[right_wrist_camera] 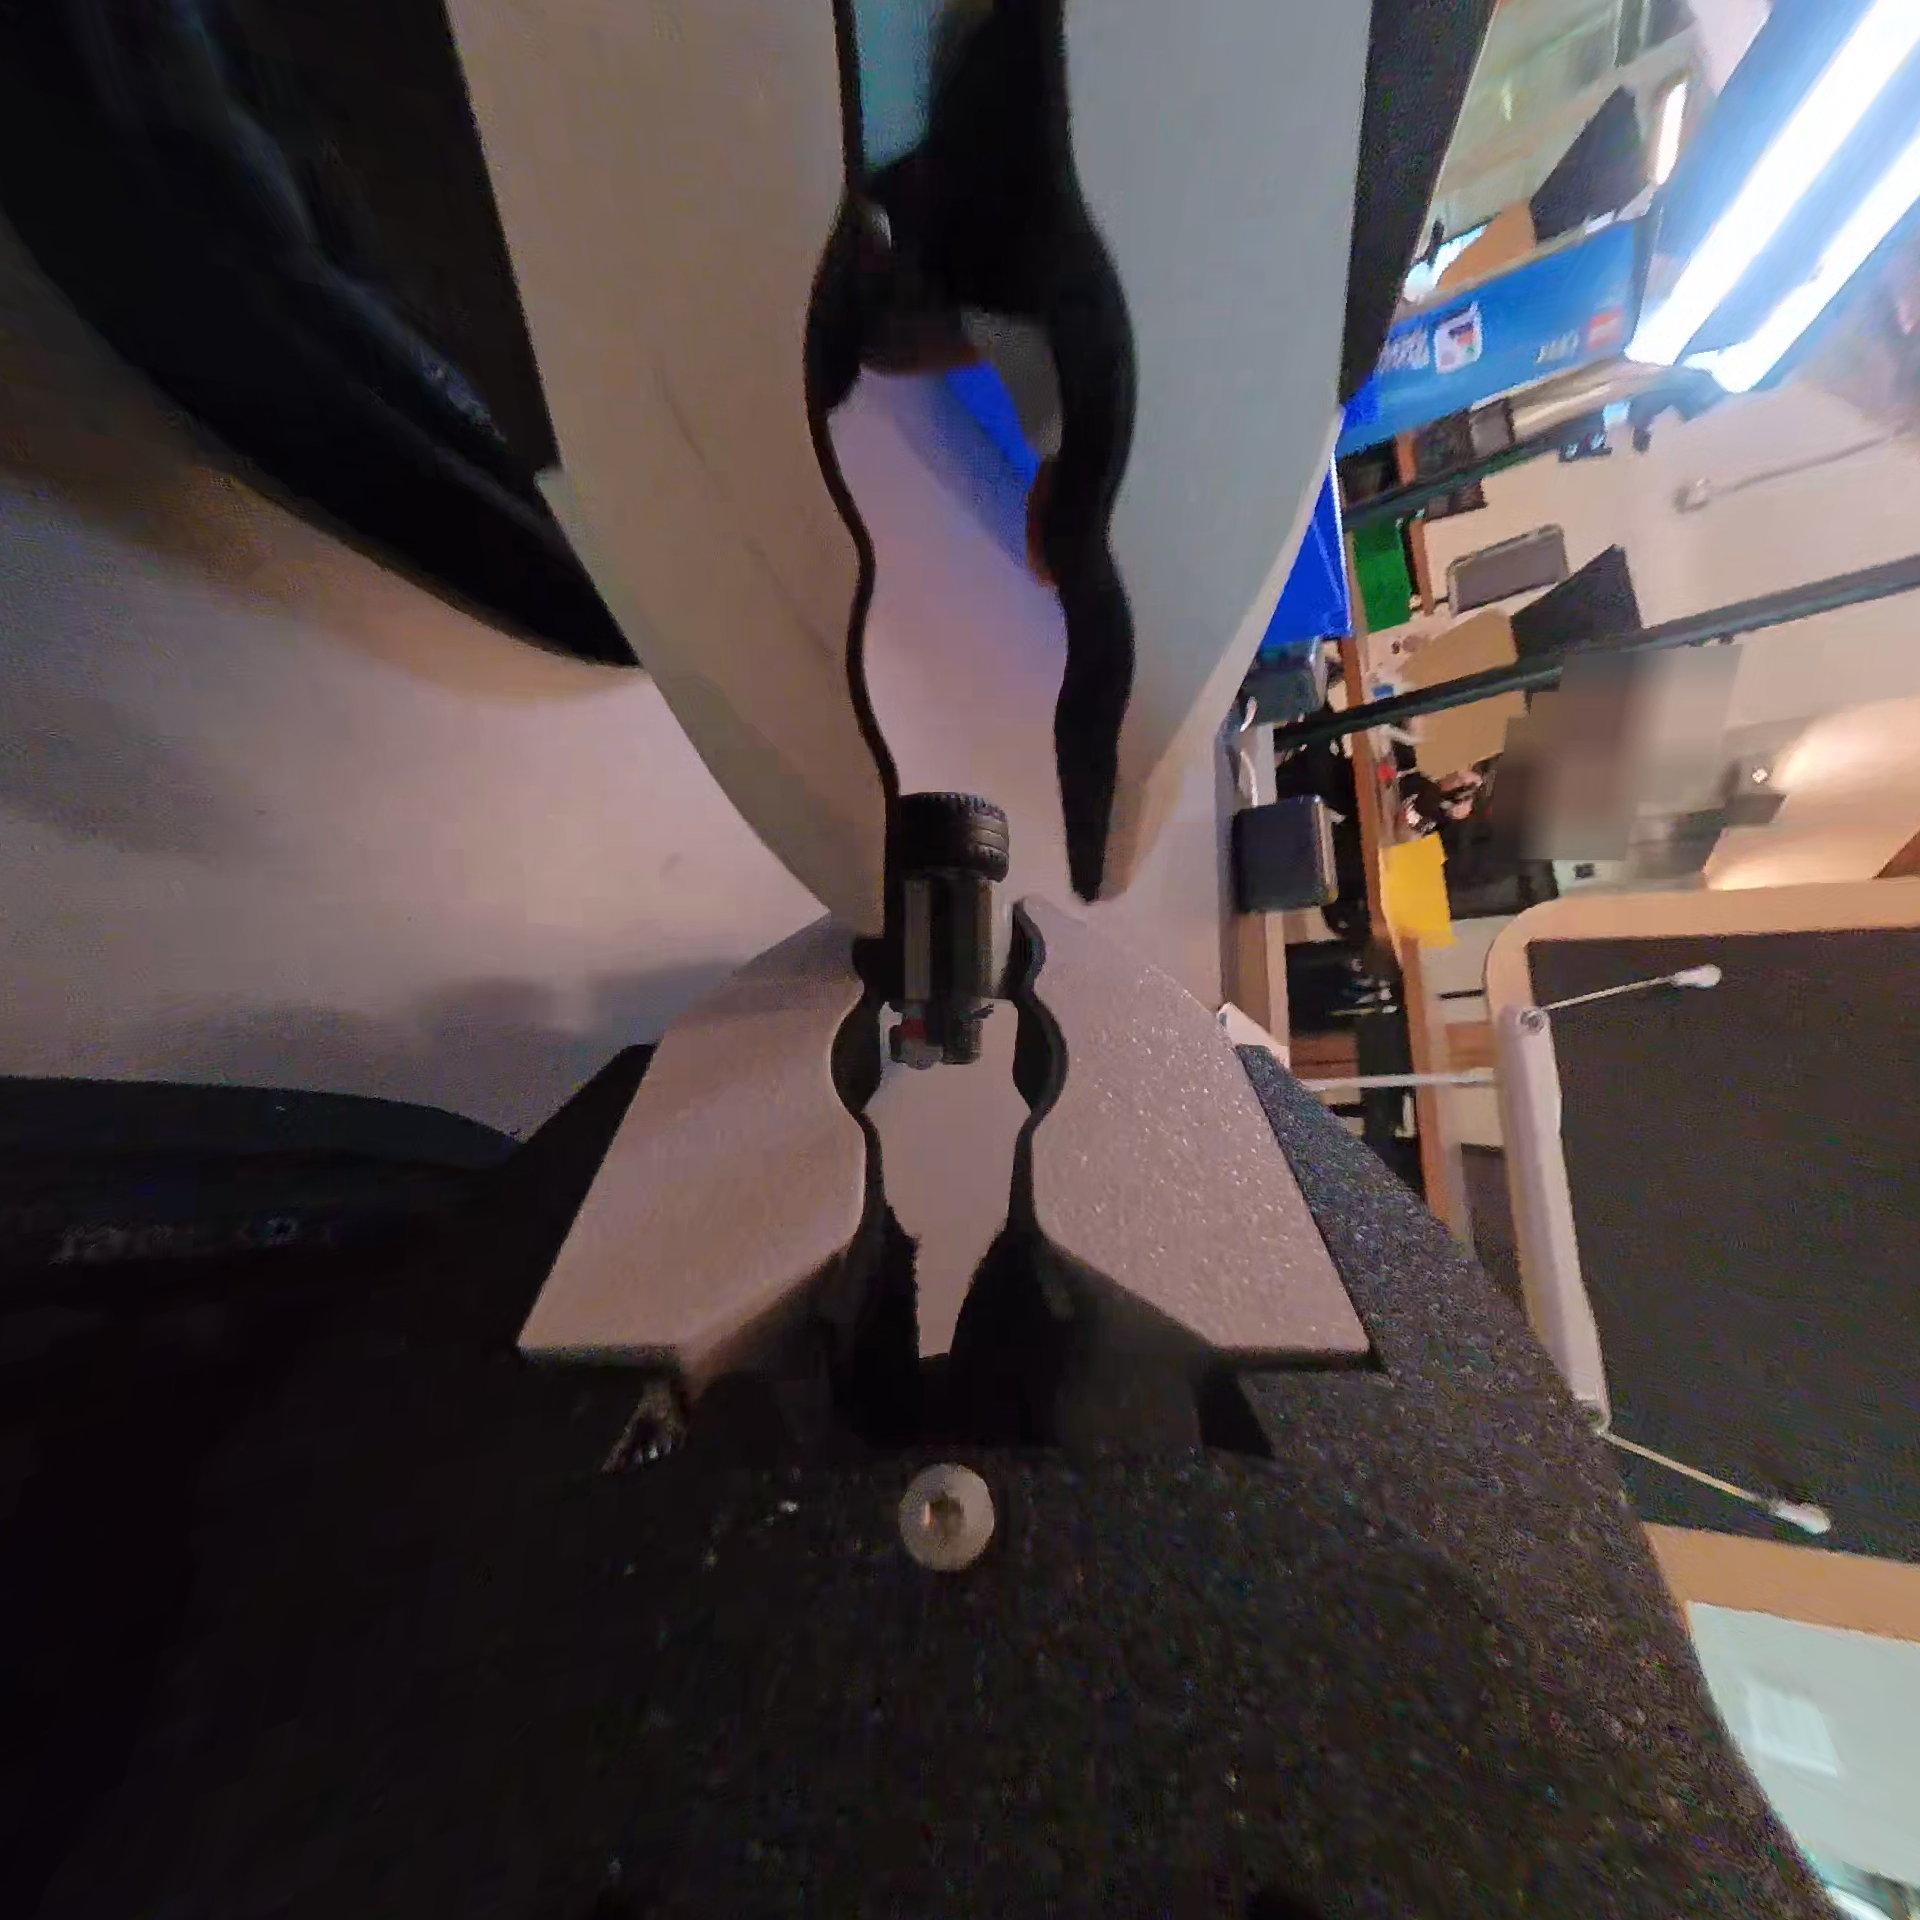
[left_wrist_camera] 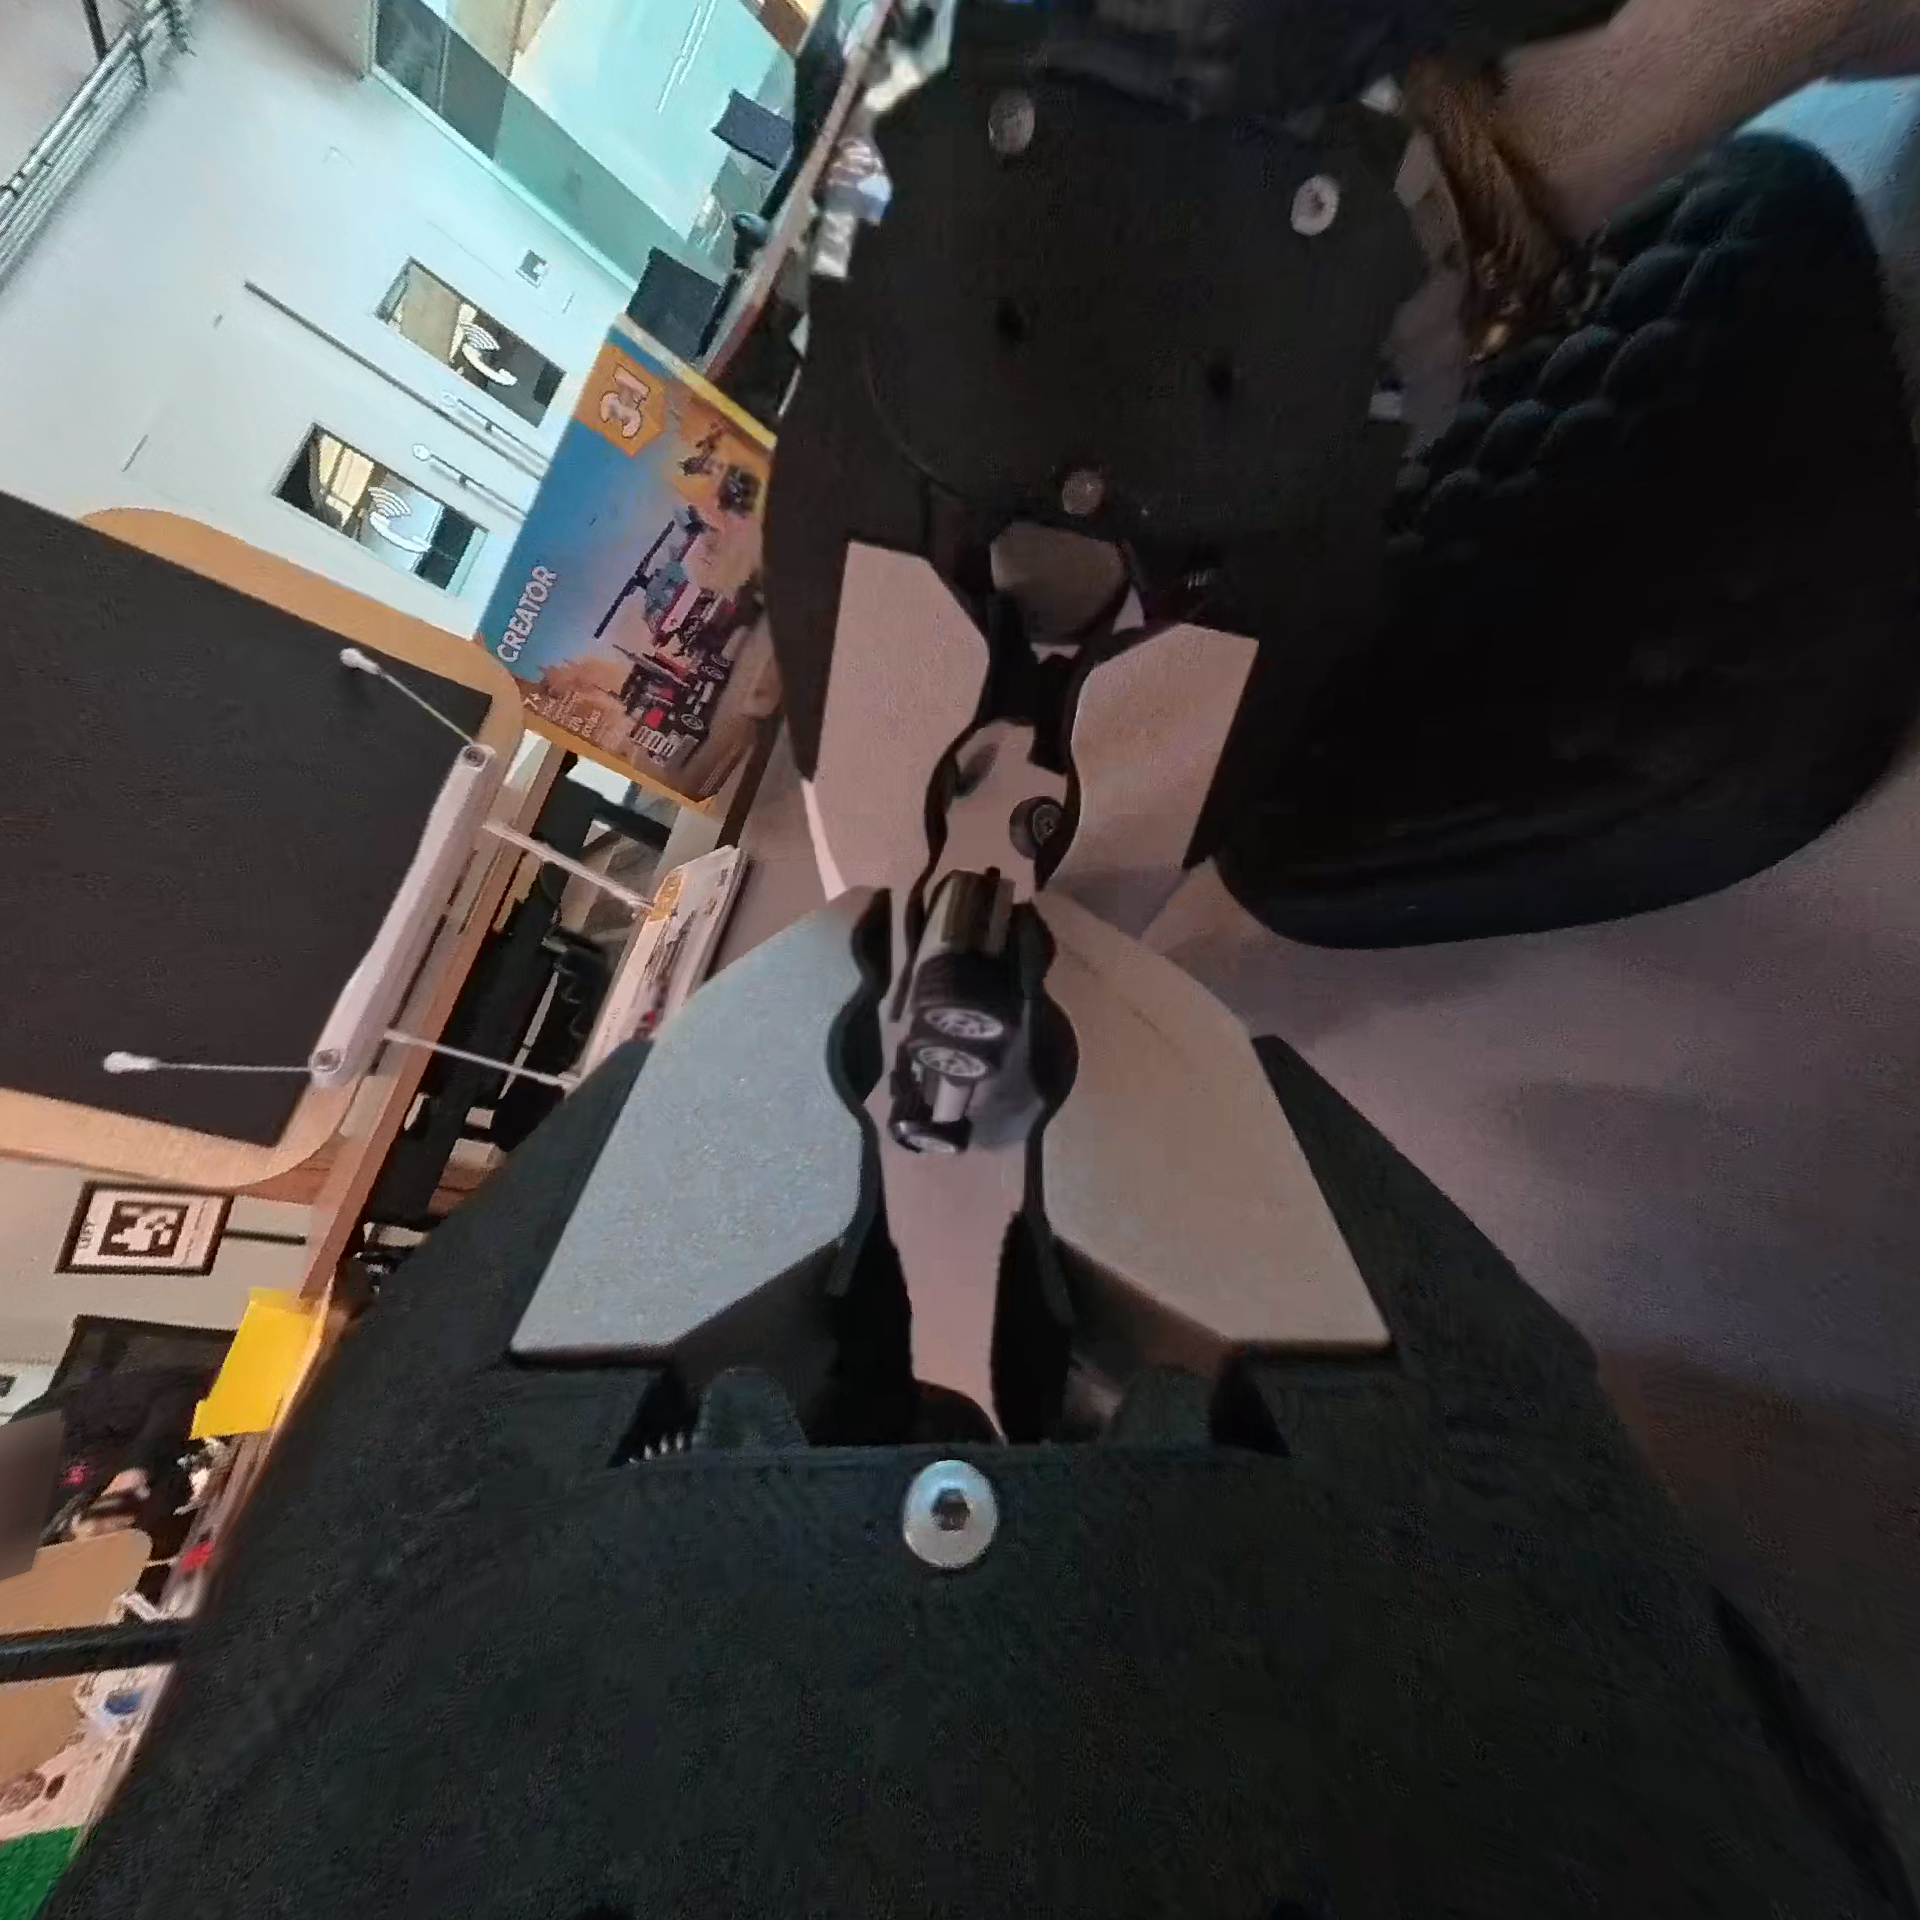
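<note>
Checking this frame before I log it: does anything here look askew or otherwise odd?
Nothing looks damaged or spilled. One small dark wheeled toy piece sits between both the left hand-held gripper and the right hand-held gripper, tip to tip above the pale table.

The two grippers meet tip to tip, left gripper point(left_wrist_camera: 961, 997) and right gripper point(right_wrist_camera: 945, 966) both clamped on one small toy car point(left_wrist_camera: 951, 1023). No gap between them. A boxed set point(left_wrist_camera: 644, 582) stands near; a black board point(left_wrist_camera: 197, 810) beyond.
</note>
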Available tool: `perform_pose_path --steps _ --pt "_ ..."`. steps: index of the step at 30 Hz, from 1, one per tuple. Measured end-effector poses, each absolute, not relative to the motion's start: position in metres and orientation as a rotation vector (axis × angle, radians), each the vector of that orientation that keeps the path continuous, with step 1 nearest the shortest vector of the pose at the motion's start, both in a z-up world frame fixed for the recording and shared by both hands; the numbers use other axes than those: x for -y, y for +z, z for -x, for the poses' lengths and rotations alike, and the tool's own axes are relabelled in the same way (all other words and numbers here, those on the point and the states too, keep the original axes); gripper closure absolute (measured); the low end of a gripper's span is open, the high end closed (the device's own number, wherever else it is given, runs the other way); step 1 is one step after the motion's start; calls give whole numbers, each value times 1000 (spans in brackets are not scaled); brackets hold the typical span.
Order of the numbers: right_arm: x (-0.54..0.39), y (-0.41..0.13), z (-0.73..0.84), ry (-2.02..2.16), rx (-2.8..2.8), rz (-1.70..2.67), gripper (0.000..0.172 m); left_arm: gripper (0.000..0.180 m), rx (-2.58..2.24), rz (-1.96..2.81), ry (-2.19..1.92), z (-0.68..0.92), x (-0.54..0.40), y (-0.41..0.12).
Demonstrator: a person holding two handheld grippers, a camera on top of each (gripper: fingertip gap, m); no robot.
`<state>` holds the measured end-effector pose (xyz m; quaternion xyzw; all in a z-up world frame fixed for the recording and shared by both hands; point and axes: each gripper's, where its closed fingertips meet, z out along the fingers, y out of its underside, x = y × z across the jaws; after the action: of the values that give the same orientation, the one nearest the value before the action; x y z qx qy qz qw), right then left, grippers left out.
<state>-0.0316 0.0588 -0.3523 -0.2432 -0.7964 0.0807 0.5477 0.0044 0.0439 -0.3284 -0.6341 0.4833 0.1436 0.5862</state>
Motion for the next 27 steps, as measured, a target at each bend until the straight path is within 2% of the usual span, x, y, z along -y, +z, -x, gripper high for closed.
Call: perform_pose_path --steps 4,10,14,21,22,23,24,25,27 --pt "-61 -351 25 325 1876 675 151 141 -1128 1526 234 11 -38 -322" --pt "-57 -349 27 338 1894 744 151 141 -1295 1506 404 7 -46 -336" --pt "-60 -352 25 313 1916 780 151 158 -1362 1485 495 6 -50 -338" --pt "-51 -343 15 469 1871 731 153 159 -1399 1463 459 17 -39 -333" --pt "-73 -344 4 383 1831 802 152 180 -1385 1476 522 35 -39 -330" --pt "-104 -347 -18 271 1793 848 154 180 -1362 1525 564 63 -37 -326" --pt "-110 -343 -28 390 1754 910 154 180 -1293 1580 428 73 -32 -320" --pt "-90 -331 -19 528 1741 855 154 180 -1215 1583 223 57 -27 -309" --pt "-58 -329 4 494 1822 691 154 180 -1333 1501 301 23 -31 -306"
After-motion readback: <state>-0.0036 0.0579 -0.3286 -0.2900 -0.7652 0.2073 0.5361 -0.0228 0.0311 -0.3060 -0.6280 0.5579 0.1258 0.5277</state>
